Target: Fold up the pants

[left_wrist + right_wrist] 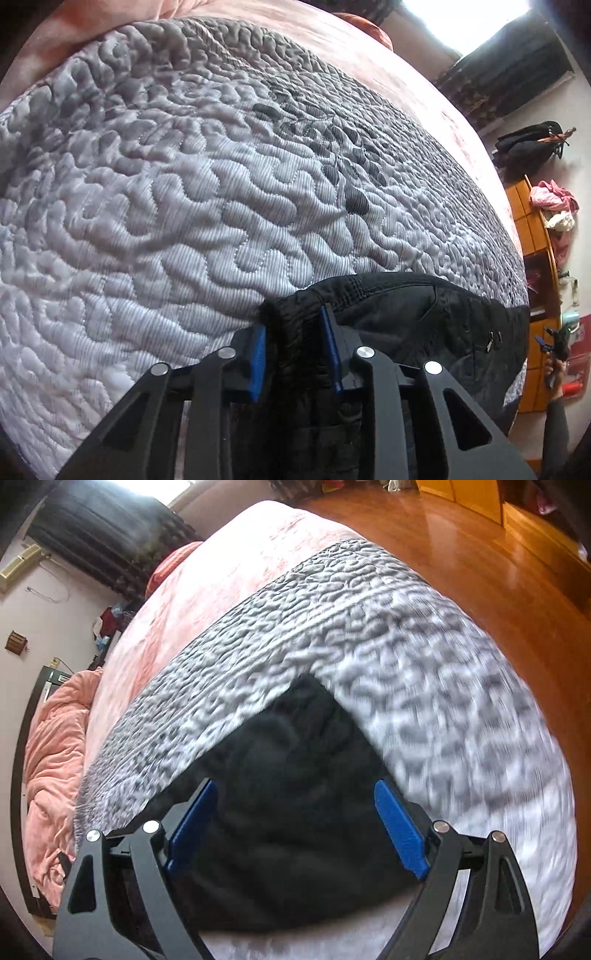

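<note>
Two blue ribbed pads were seen on each black gripper. The left gripper (293, 336) was narrowed onto a bunched, thick fold of the black pants (399, 314), with the pads pressed against the cloth on both sides. The pants, of dark woven fabric with a stitched waistband and a small metal zip pull, were spread at the near edge of a grey quilted bedspread (166, 192) puffed into winding, brain-like ridges. The right gripper (295, 812) was held wide apart above the soft, rumpled pants (288, 775), and nothing was gripped by it. Farther off, a smooth pink blanket (207, 590) and a glossy wooden floor (480, 565) were shown.
</note>
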A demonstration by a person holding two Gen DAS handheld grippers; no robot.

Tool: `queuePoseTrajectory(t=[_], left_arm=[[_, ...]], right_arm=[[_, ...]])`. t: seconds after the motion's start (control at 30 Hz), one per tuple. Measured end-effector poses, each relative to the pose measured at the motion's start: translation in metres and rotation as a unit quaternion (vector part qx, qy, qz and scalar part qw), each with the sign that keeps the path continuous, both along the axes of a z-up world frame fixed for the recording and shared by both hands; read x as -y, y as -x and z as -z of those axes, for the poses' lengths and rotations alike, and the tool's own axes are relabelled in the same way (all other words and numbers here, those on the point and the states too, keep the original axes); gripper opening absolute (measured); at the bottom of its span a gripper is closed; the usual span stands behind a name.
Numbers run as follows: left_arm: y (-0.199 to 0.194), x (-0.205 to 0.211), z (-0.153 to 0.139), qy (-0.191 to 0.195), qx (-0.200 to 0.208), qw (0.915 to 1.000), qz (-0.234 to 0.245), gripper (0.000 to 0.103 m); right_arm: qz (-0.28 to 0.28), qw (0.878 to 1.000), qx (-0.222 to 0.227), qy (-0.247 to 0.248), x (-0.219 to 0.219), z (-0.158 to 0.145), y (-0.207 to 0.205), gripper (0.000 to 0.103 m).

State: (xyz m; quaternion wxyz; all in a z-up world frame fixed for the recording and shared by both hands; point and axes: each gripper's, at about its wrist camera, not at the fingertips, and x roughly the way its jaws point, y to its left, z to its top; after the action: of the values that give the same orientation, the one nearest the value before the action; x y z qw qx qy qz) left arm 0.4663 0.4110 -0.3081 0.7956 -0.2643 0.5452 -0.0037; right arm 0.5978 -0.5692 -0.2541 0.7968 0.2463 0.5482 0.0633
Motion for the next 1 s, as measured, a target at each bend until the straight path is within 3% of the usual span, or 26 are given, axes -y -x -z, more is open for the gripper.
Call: queuePoseTrajectory(t=[0.23, 0.37, 0.4, 0.43, 0.5, 0.53, 0.67, 1.0], left_arm=[[0.003, -0.002, 0.002, 0.005, 0.003, 0.9997, -0.025, 0.026], [0.001, 0.001, 0.003, 0.000, -0.002, 0.9994, -0.036, 0.026], [0.001, 0.003, 0.002, -0.003, -0.002, 0.9993, -0.038, 0.026], [0.000, 0.005, 0.001, -0.007, -0.002, 0.9992, -0.040, 0.026], [0.001, 0.009, -0.003, -0.020, 0.000, 0.9989, -0.043, 0.023], [0.001, 0.010, -0.006, -0.025, 0.002, 0.9987, -0.044, 0.021], [0.009, 0.010, -0.026, -0.025, 0.022, 0.9977, -0.058, 0.016], [0.043, 0.027, -0.109, -0.025, 0.091, 0.9945, -0.044, 0.012]], right_arm=[[-0.036, 0.999, -0.015, 0.027, -0.006, 0.034, -0.067, 0.086], [-0.062, 0.998, -0.024, 0.007, -0.009, 0.047, -0.084, 0.083], [-0.073, 0.997, -0.026, 0.003, -0.012, 0.048, -0.083, 0.070], [-0.078, 0.997, -0.028, 0.004, -0.013, 0.048, -0.082, 0.046], [-0.085, 0.996, -0.030, 0.000, -0.012, 0.047, -0.079, 0.015], [-0.086, 0.996, -0.025, -0.011, -0.010, 0.043, -0.075, 0.012], [-0.079, 0.997, 0.006, -0.011, -0.006, 0.018, -0.056, 0.010], [-0.061, 0.995, 0.084, 0.010, 0.008, -0.090, 0.027, 0.007]])
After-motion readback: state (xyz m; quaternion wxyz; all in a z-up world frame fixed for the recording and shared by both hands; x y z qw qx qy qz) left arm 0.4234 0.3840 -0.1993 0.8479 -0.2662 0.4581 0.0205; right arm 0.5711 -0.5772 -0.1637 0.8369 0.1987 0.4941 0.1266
